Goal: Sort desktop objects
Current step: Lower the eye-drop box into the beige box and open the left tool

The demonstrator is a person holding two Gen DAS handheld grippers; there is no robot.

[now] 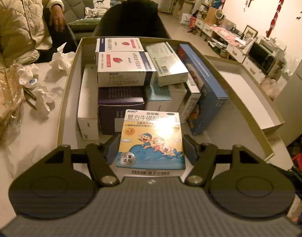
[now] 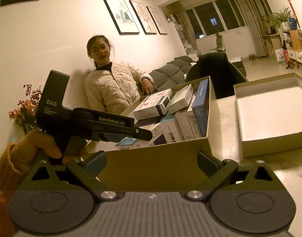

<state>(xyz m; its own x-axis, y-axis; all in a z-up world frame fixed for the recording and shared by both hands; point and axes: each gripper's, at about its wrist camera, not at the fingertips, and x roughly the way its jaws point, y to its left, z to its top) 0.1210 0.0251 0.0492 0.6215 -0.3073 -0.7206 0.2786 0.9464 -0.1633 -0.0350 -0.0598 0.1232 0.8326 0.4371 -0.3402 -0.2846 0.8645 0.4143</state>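
Observation:
My left gripper (image 1: pixel 151 148) is shut on a small cartoon eye-drop box (image 1: pixel 151 140) with a blue whale on it, held at the near end of the cardboard box (image 1: pixel 69 90). That box holds several medicine boxes (image 1: pixel 121 69), stacked and upright. In the right wrist view the left gripper (image 2: pixel 143 133) reaches into the same cardboard box (image 2: pixel 151 165) from the left. My right gripper (image 2: pixel 151 162) is open and empty, just in front of the box's near wall. The box lid (image 2: pixel 273 118) lies open-side up to the right.
Crumpled tissues (image 1: pixel 58 59) and a crinkly wrapper (image 1: pixel 5 98) lie on the table left of the box. The lid (image 1: pixel 249 94) sits to its right. A person in a quilted jacket (image 2: pixel 113 86) sits behind the table. A dark chair (image 1: pixel 131 17) stands at the far side.

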